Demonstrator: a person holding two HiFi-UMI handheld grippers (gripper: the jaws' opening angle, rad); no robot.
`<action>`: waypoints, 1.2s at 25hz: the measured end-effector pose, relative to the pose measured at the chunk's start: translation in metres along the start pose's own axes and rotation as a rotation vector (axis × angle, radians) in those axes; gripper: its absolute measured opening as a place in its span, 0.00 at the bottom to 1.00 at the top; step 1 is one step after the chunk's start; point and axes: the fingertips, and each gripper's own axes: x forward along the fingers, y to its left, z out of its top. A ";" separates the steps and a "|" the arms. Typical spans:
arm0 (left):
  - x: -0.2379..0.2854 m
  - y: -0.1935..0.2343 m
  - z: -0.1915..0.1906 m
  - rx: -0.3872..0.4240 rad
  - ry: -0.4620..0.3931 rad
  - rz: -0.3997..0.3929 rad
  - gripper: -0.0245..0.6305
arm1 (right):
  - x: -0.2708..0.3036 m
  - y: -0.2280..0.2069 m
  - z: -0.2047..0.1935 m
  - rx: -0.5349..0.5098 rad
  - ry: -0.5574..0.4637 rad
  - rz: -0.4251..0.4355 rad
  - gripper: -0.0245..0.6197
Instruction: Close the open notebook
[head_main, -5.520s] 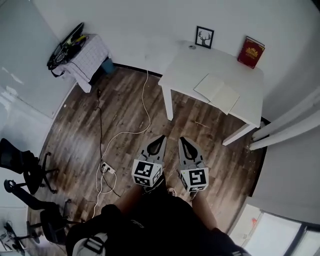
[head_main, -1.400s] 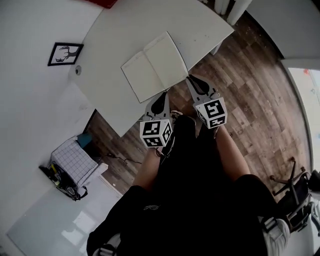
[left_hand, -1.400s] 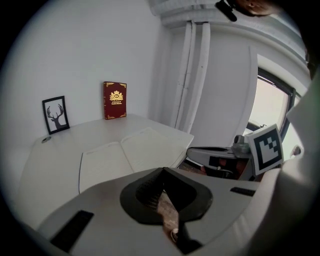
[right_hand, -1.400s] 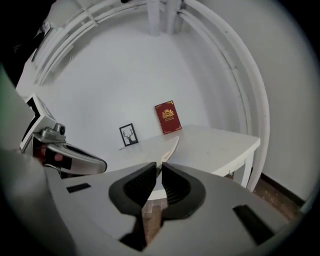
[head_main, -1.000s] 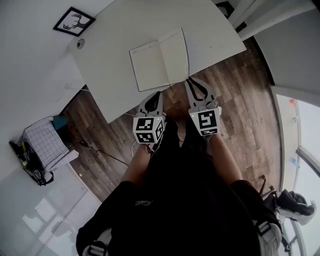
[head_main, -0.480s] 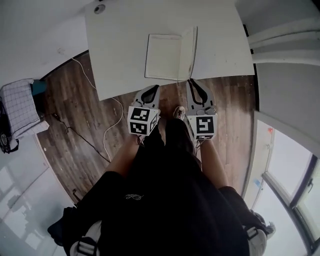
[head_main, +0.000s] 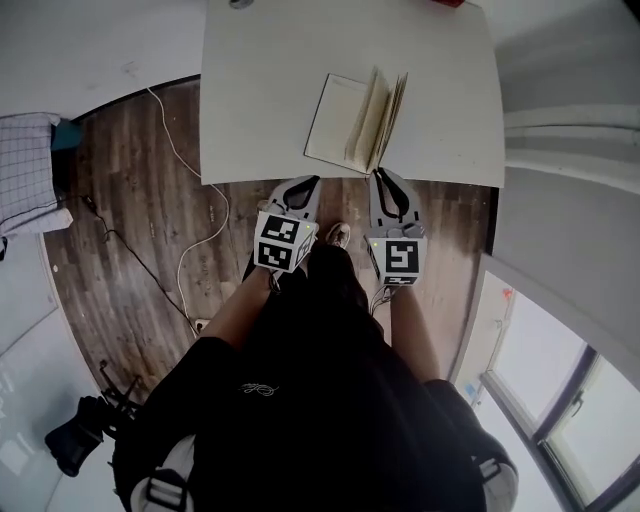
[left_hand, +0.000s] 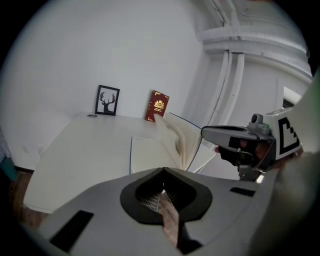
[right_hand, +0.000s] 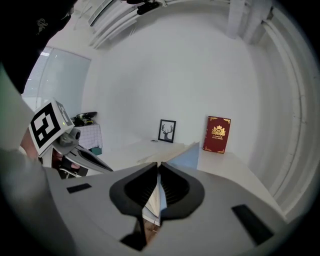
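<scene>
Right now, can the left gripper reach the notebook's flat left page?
Probably yes: the left gripper sits at the table edge, just short of the notebook, with nothing between them.

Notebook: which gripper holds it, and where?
The right gripper, jaws closing, pinches the notebook by the near edge of its lifted right half; left gripper holds nothing.

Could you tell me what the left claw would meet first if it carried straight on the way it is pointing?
Probably the notebook's flat left page, lying on the white table just ahead. Depth is unclear, so the table's near edge could come first.
</scene>
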 end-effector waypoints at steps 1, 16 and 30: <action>-0.001 0.002 0.000 -0.008 -0.003 0.004 0.04 | 0.002 0.002 0.001 -0.006 0.002 0.011 0.10; -0.015 0.053 -0.003 -0.122 -0.064 0.062 0.04 | 0.047 0.048 -0.004 -0.095 0.097 0.157 0.10; -0.026 0.080 -0.001 -0.095 -0.077 0.082 0.04 | 0.076 0.075 -0.020 -0.111 0.190 0.226 0.10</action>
